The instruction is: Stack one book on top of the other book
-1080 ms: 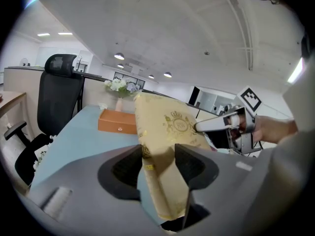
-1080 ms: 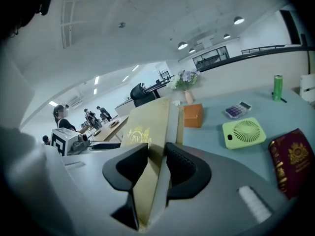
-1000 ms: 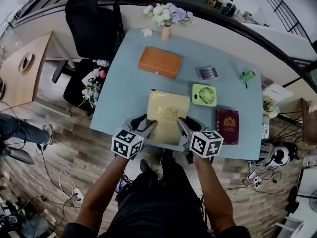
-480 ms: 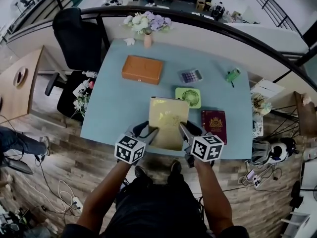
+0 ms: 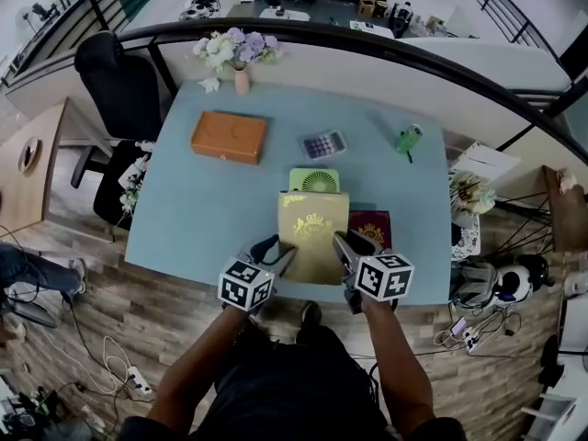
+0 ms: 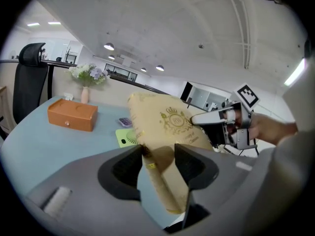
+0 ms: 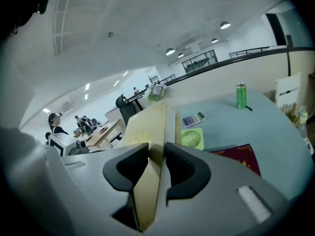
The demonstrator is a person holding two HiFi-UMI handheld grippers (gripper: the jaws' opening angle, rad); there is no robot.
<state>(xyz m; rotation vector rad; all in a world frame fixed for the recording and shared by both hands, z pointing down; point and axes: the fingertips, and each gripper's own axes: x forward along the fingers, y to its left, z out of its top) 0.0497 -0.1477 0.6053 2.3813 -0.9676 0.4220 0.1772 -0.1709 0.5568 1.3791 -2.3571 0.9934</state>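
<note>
A gold book hangs tilted above the blue table, held from both sides at its near end. My left gripper is shut on the left edge of this book, and my right gripper is shut on its right edge. A dark red book lies flat on the table just right of the gold one, its left part hidden under it. In the right gripper view the red book shows beyond the jaws on the right.
A green fan lies just beyond the gold book's far edge. Farther back are an orange box, a calculator, a green can and a vase of flowers. A black chair stands to the left.
Both grippers have carried the gold book to the right across the table. It was left of the fan and apart from the red book; now it overlaps the red book's left side.
</note>
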